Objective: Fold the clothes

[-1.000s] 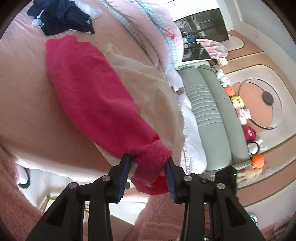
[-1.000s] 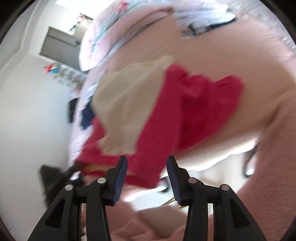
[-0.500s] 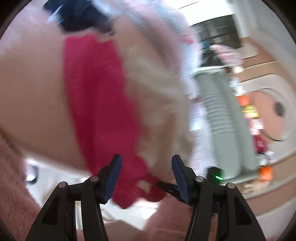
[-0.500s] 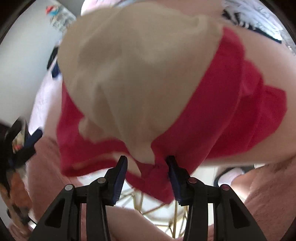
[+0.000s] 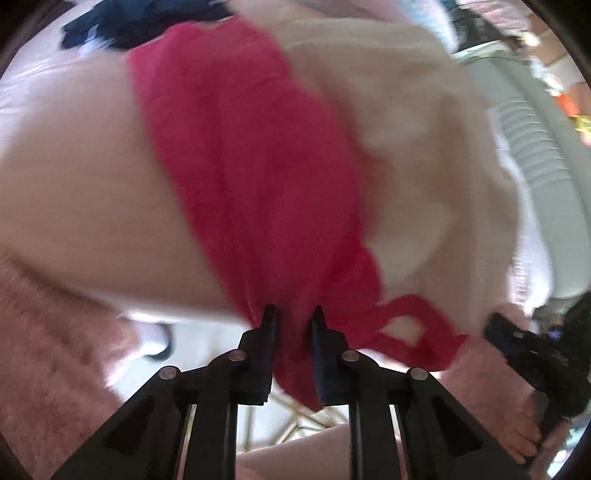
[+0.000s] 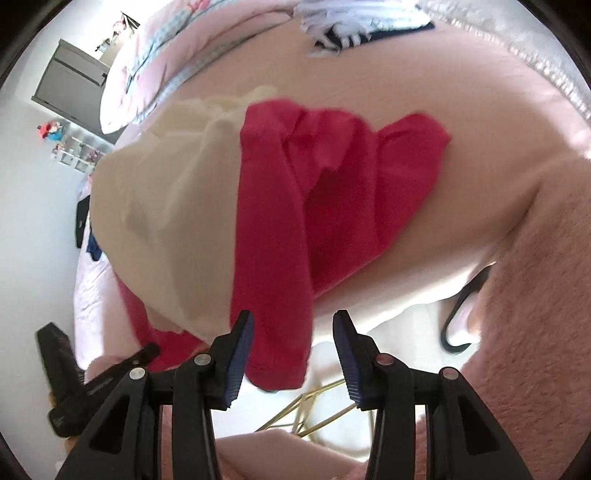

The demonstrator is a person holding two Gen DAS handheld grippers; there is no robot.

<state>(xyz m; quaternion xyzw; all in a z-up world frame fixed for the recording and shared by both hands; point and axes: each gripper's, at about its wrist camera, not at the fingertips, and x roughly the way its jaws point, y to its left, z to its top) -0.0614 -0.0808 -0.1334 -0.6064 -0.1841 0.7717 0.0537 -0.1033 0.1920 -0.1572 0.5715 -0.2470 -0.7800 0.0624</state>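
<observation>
A red knit garment (image 5: 251,166) lies across a pink bed (image 5: 74,184), partly on top of a cream garment (image 5: 406,147). My left gripper (image 5: 293,310) is at the bed's near edge. Its jaws are closing, and they pinch a bunched fold of the red cloth, which hangs below them. In the right wrist view the red garment (image 6: 273,221) drapes over the bed edge beside the cream garment (image 6: 166,203). The hanging red end sits between the open jaws of my right gripper (image 6: 293,314), with a clear gap on its right side.
Dark clothes (image 5: 147,18) and striped clothes (image 6: 343,29) lie at the far side of the bed (image 6: 480,147). Fluffy pink sleeves (image 6: 535,295) fill the lower corners. A slipper (image 6: 461,321) and gold stand legs (image 6: 314,406) are on the floor below. A pale green sofa (image 5: 535,166) stands to the right.
The left jaws opened off the red cuff, dropped toward the bed edge and narrowed again onto red cloth. The right gripper came in low, so the red end now hangs between its jaws.
</observation>
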